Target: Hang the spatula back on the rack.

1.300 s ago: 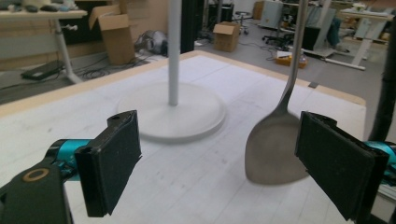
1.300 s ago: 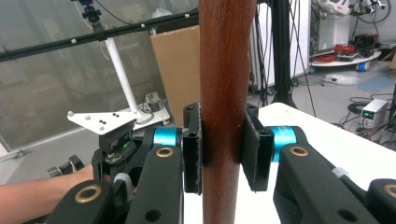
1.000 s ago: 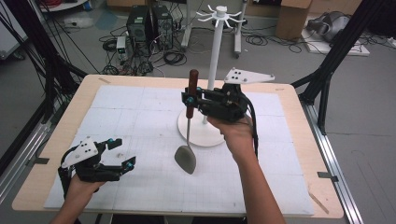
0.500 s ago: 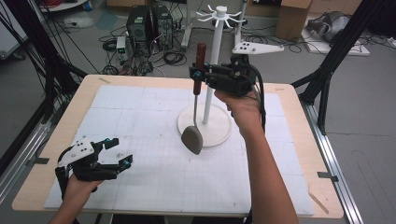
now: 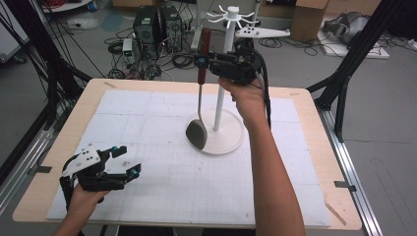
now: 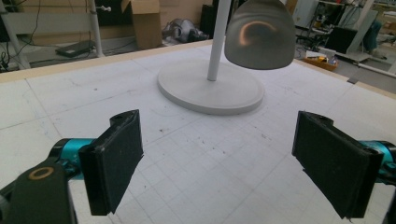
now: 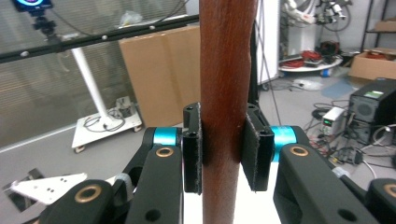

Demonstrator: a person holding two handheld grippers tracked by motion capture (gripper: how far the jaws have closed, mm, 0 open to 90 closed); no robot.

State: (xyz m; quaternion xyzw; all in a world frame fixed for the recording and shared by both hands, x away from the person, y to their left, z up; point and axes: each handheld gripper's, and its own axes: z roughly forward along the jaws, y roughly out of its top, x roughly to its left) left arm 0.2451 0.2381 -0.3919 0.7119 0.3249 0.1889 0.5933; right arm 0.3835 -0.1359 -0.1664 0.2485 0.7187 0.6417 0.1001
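Ladle (image 5: 199,98) hangs upright, wood handle clamped in R gripper (image 5: 200,61) beside stand (image 5: 221,88); L gripper (image 5: 129,160) wide open, empty.

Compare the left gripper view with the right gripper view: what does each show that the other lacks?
Left gripper view alone: open left gripper over the gridded mat, the white stand's base, the ladle's metal bowl. Right gripper view alone: right gripper shut on the ladle's wooden handle, plus floor clutter. Shared: the same ladle, different ends; cardboard boxes behind.
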